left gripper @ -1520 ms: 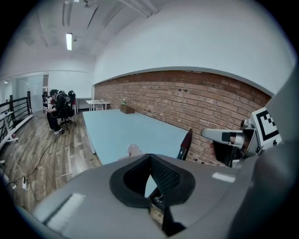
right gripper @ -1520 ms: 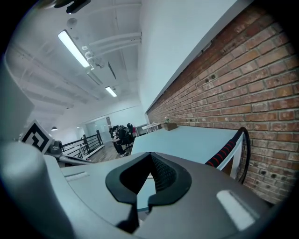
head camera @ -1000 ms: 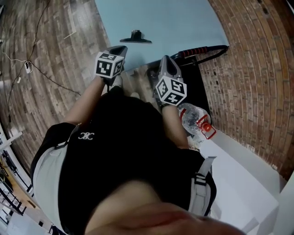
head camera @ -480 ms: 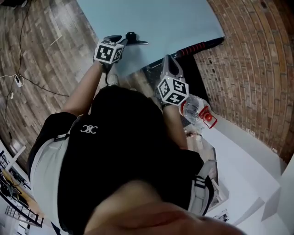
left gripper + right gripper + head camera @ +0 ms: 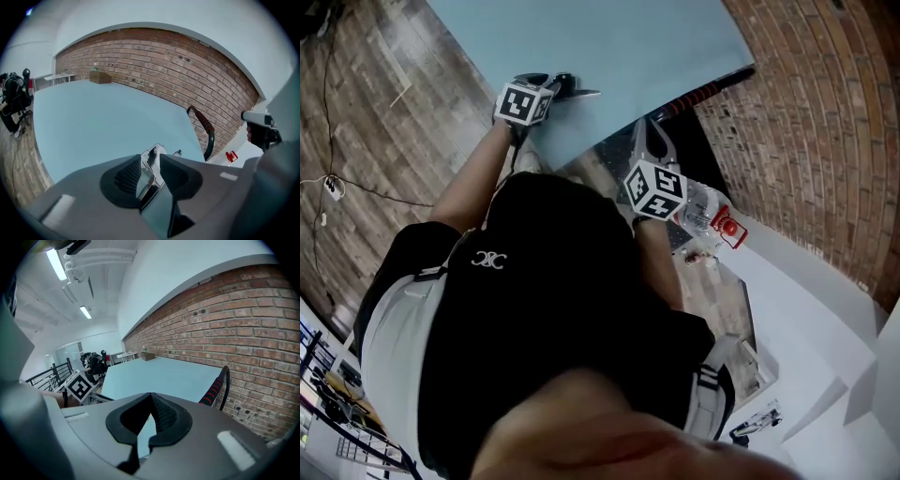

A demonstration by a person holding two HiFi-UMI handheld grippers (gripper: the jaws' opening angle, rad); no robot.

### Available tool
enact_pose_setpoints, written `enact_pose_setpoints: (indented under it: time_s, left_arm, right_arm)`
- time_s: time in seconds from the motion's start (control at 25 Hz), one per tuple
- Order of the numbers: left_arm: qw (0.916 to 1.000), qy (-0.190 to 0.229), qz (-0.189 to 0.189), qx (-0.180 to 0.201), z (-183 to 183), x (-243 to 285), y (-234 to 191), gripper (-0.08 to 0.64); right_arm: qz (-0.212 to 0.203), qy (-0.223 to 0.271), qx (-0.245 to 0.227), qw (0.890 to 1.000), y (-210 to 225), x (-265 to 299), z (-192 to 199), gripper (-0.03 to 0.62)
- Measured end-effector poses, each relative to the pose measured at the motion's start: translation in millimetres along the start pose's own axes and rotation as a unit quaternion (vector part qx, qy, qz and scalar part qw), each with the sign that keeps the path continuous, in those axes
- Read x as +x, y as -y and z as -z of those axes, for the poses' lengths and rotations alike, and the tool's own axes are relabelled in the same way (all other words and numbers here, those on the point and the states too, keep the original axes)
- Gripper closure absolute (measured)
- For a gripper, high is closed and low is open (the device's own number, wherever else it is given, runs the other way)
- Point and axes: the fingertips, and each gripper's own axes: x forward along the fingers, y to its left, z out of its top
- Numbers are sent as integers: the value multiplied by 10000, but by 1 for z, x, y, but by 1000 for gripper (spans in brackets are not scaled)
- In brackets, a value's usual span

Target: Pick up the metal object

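1. Since a second ago, the left gripper (image 5: 546, 84) has reached forward over the near edge of the light blue surface (image 5: 628, 37). It is now at the metal object (image 5: 581, 92), which then lay clear ahead of it. The right gripper (image 5: 646, 128) has hung back by the surface's edge.
2. Bright and polished in the left gripper view, the metal object (image 5: 149, 169) looks stiff and probably dense for its size. It should not crush, but its smooth faces may slip.
3. The best hold is likely across the flat sides of its raised part, with the ribbed pads square on them. The thin flat base that tapers off to one side would be a poorer grip.
4. It rests on the surface with its raised part between the left fingers (image 5: 127, 176). These are apart and opening, not clamped on it. It sits closer to the left-hand pad; whether it touches I cannot tell.
5. The right fingers (image 5: 163, 414) meet at their tips, with nothing between them.
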Motion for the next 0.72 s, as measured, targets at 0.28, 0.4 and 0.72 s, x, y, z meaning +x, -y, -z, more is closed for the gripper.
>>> enact_pose_setpoints:
  time_s: [0.28,0.4,0.72]
  left_arm:
    - [9978,-340,561,-81,11,25,4,426]
    - [9959,-394,809,-135,9,32,7,426]
    - [9930,-252,1133,-238,4,37,14,448]
  right_arm:
    - [44,-69,-45,10000,-11,4,4,578]
    - [107,-94,-57,9999,-13,4,6,578]
    - [250,-134,23,9996,-12,-1,12,578]
